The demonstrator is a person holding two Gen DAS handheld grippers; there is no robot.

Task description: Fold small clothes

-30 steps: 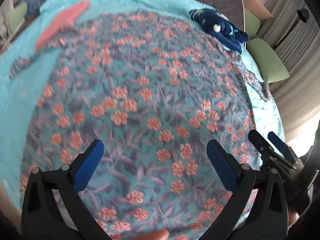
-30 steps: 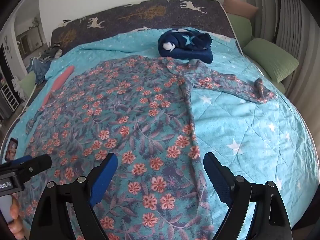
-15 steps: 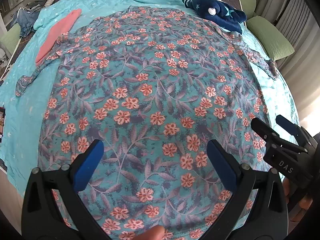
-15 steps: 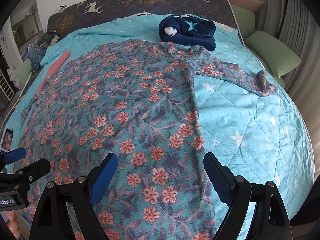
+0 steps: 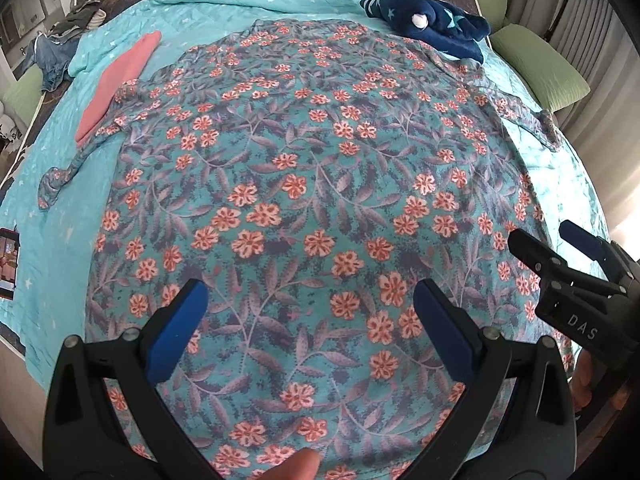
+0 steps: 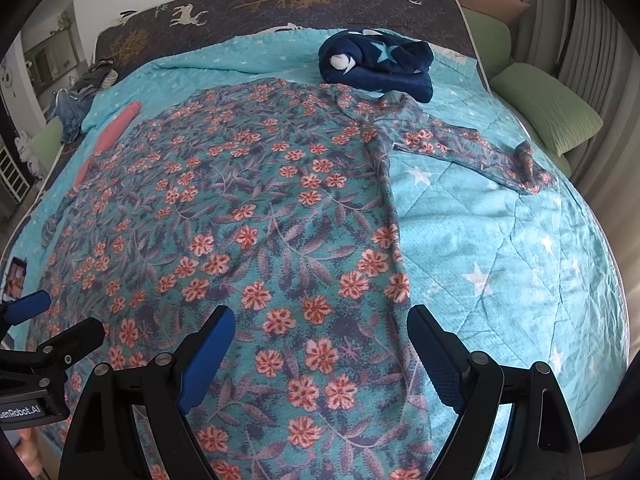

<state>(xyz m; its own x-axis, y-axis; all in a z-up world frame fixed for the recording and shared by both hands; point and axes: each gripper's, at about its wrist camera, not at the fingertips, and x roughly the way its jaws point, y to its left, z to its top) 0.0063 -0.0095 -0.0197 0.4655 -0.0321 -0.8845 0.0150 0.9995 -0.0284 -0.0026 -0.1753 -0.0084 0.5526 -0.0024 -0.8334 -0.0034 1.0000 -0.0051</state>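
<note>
Since a second ago you have pulled both claws back and up from the dress: more of the bed shows in each view, and the far pillows and headboard have come into the left one. Your left claw (image 5: 306, 332) is released, its blue pads wide apart and holding nothing, above the lower middle of the dress (image 5: 312, 184). Your right claw (image 6: 320, 356) is released too, empty, over the dress's lower right edge, where the cloth meets the quilt (image 6: 500, 248). In the left view, your right claw sits at the right edge, near the dress's hem side; in the right view the left claw shows at the left edge.

The dress, teal with orange flowers, lies flat and spread across most of the quilt, neck end toward the headboard (image 6: 304, 0). Its right sleeve (image 6: 472, 148) stretches out over the quilt to the right, cuff bunched. Its left sleeve (image 5: 64, 172) runs to the left, cuff bunched, passing just beside a pink cloth (image 5: 116, 84).

A navy starred bundle (image 6: 380, 64) rests near the dress's right shoulder. Green pillows (image 6: 548, 104) lie beyond the bed's right edge. A fingertip (image 5: 296, 466) shows at the bottom of the left view.
</note>
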